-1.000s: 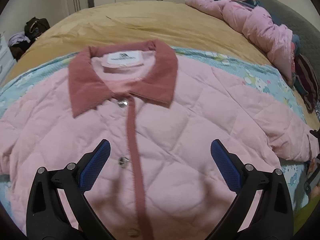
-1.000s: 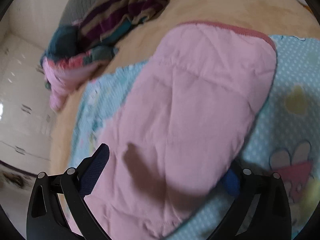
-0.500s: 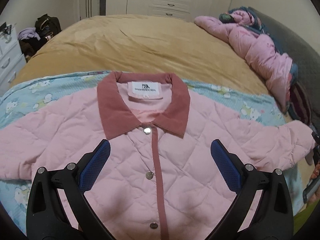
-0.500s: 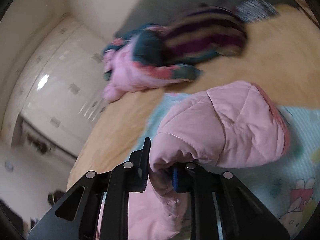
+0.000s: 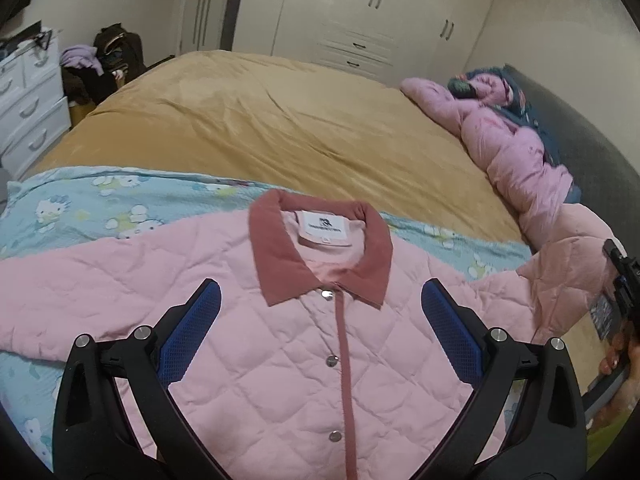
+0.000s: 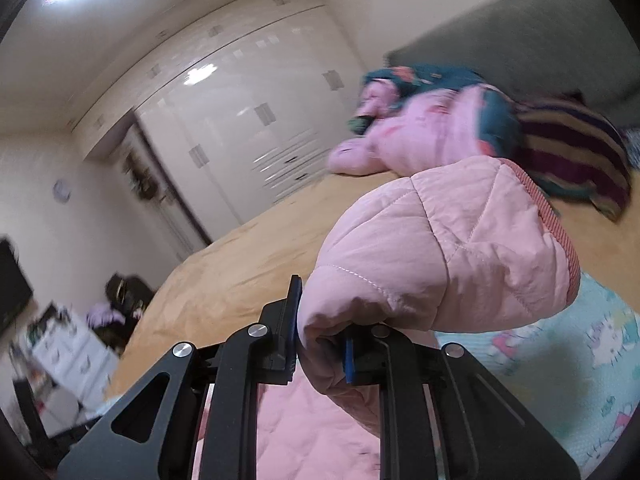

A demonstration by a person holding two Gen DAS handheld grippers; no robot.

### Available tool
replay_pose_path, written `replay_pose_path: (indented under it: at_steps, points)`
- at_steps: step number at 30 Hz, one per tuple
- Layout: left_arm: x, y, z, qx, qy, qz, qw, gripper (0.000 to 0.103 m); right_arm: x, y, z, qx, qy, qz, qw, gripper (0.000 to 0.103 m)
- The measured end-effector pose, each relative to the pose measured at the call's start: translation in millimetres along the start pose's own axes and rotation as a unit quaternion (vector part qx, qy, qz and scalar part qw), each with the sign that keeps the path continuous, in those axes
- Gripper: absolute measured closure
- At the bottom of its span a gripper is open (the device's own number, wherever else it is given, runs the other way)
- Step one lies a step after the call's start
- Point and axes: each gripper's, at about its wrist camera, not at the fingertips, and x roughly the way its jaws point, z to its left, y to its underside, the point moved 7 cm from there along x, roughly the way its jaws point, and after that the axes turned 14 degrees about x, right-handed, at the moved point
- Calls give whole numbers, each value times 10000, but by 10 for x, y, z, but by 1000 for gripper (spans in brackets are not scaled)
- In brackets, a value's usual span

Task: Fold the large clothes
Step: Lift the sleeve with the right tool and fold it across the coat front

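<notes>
The quilted pink jacket (image 5: pixel 304 344) is spread front-up on the bed (image 5: pixel 280 120), collar at 12 o'clock. Its sleeve (image 6: pixel 440 256) is clamped in the right tool (image 6: pixel 320 352) and raised at 3 o'clock of the body, so the fold is judged to run toward 9 o'clock. The left tool (image 5: pixel 320 344) is held apart and empty above the chest.

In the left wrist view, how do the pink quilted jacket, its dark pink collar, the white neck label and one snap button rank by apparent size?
Largest to smallest, as they look:
1. pink quilted jacket
2. dark pink collar
3. white neck label
4. snap button
The fisheye enlarges the nearer jacket body, but the order stays clear.
</notes>
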Motion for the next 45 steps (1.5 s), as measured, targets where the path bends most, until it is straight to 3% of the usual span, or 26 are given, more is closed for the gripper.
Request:
replay_pose_path:
  at_steps: [9, 19, 26, 32, 35, 37, 39, 41, 42, 43, 44, 45]
  points:
    - [-180, 76, 576, -388, -18, -115, 9992, 9, 299, 592, 977, -814, -430, 499, 9945, 87]
    - [-241, 337, 1054, -956, 159, -198, 9951, 9, 689, 1744, 1563, -1592, -606, 1339, 9762, 87]
    - [-173, 666, 1192, -1092, 98, -89, 9939, 9, 957, 2696, 1591, -2025, -504, 1992, 9575, 87]
    - [139, 919, 1131, -1275, 427, 188, 9907, 9, 1040, 3306, 1389, -1945, -425, 2570, 9457, 84]
    - [329, 1063, 1132, -1548, 690, 328, 9850, 9, 1036, 3402, 1300, -1606, -512, 2878, 9427, 67]
    - [427, 1145, 1174, -1741, 813, 413, 9805, 9, 966, 3300, 1237, -1103, -569, 2938, 9478, 56]
    - [497, 1216, 1267, -1981, 831, 426, 9757, 9, 900, 3178, 1188, -707, -614, 2792, 9556, 43]
    - [519, 1256, 1345, -2168, 854, 405, 9716, 9, 856, 3009, 1124, -442, -469, 2388, 9689, 38]
    - [535, 1277, 1406, -2299, 889, 405, 9683, 9, 842, 2970, 1121, -419, -469, 2272, 9718, 45]
    - [536, 1281, 1439, -2370, 932, 398, 9662, 9, 831, 2947, 1167, -557, -482, 2144, 9740, 70]
    - [526, 1276, 1470, -2429, 980, 363, 9644, 9, 821, 2964, 1250, -871, -515, 2080, 9729, 78]
    - [508, 1263, 1506, -2475, 1013, 311, 9631, 9, 810, 2990, 1322, -1147, -535, 2027, 9710, 81]
